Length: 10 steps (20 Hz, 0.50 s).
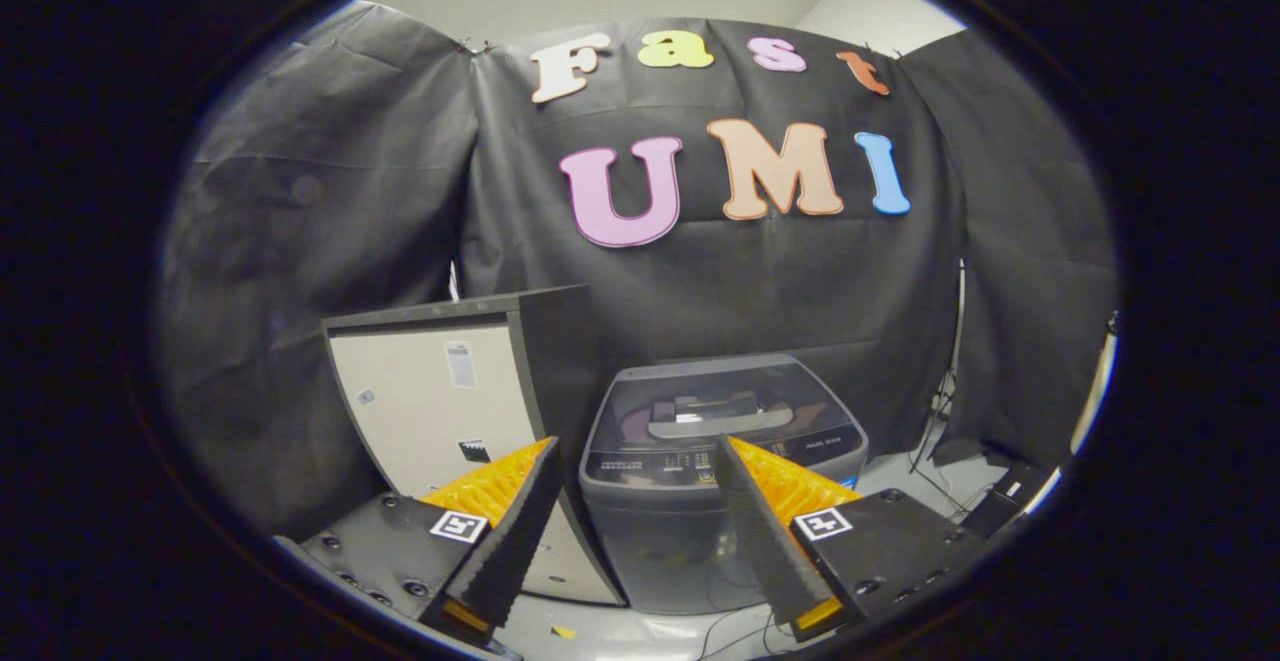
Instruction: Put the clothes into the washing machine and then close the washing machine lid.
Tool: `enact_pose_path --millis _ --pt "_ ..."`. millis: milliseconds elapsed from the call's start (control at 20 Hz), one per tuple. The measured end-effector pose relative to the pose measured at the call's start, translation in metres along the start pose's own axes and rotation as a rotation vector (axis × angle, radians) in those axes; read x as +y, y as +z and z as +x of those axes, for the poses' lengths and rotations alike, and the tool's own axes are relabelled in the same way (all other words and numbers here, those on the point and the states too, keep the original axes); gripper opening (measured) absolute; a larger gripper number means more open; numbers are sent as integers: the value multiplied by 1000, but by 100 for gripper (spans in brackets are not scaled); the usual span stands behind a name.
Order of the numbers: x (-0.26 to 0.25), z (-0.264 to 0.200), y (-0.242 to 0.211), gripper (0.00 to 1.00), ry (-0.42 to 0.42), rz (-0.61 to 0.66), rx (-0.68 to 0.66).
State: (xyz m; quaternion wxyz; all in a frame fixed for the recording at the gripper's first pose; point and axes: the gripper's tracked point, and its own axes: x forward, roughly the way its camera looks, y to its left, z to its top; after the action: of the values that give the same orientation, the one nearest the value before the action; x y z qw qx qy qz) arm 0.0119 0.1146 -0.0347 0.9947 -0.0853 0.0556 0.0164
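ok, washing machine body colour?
Dark grey washing machine, lid glossy and dark; gripper view, beyond the open tongs.

Camera rides the hand-held gripper (636,447), facing forward and slightly down (washing machine (722,471) well ahead).

Gripper (636,444) fingers spread apart, empty; at twelve o'clock beyond them a grey washing machine (720,501), lid (720,406) down, cabinet (450,401) at ten

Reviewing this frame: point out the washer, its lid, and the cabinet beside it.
washer (670,551): gripper view, front panel, seen between the open tool fingers.
lid (720,401): gripper view, dark glass top, lying shut.
cabinet (420,401): gripper view, pale side panel, beside the washer.
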Motion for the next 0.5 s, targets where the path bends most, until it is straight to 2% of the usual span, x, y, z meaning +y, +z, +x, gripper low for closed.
enact_pose_path --millis 500 --pt "3 -4 3 95 9 -10 -4"
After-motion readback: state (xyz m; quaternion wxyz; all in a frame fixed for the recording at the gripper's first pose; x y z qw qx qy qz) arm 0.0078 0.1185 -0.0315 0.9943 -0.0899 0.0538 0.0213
